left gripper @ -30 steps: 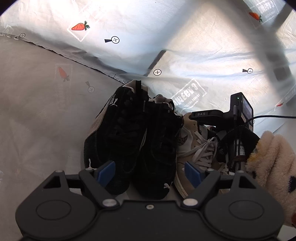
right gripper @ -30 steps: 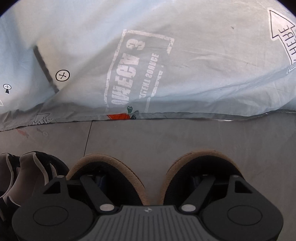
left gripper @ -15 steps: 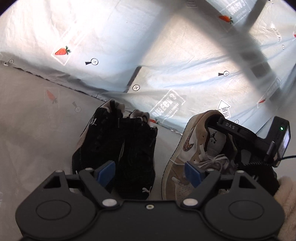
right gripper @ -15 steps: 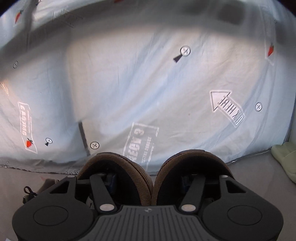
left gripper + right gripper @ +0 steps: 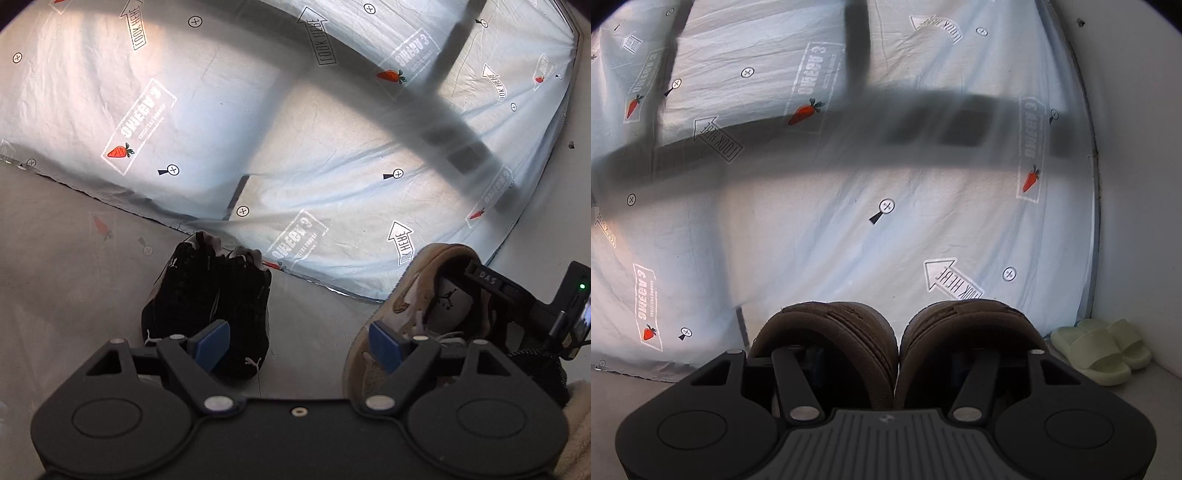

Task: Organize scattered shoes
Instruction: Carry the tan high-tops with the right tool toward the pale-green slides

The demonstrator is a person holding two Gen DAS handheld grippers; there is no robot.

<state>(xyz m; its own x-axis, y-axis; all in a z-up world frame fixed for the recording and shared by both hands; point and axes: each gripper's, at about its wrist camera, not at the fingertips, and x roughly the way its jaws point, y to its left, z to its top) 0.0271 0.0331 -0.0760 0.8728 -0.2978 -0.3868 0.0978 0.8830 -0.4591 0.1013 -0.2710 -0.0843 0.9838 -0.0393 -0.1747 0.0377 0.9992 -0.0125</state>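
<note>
Right wrist view: the right gripper (image 5: 895, 354) clenches 2 tan sneakers (image 5: 827, 343) by their collars, toes pointing up-frame; its jaws have just been closing. Pale green slides (image 5: 1104, 350) sit at lower right, nearest this hand. Left gripper (image 5: 301, 345) is released; black Puma sneakers (image 5: 210, 302) lie lower centre. The sheet (image 5: 849, 229) reads "LOOK HERE".

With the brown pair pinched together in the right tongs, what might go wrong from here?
1. The right tongs reach inside both brown shoes, whose jaws have just been closing; such a hold may let one slip or twist out.
2. Those shoes block the camera's lower view, so placing beside the green slides could bump them.
3. The left tongs hang open near the black sneakers, which they might nudge.
</note>
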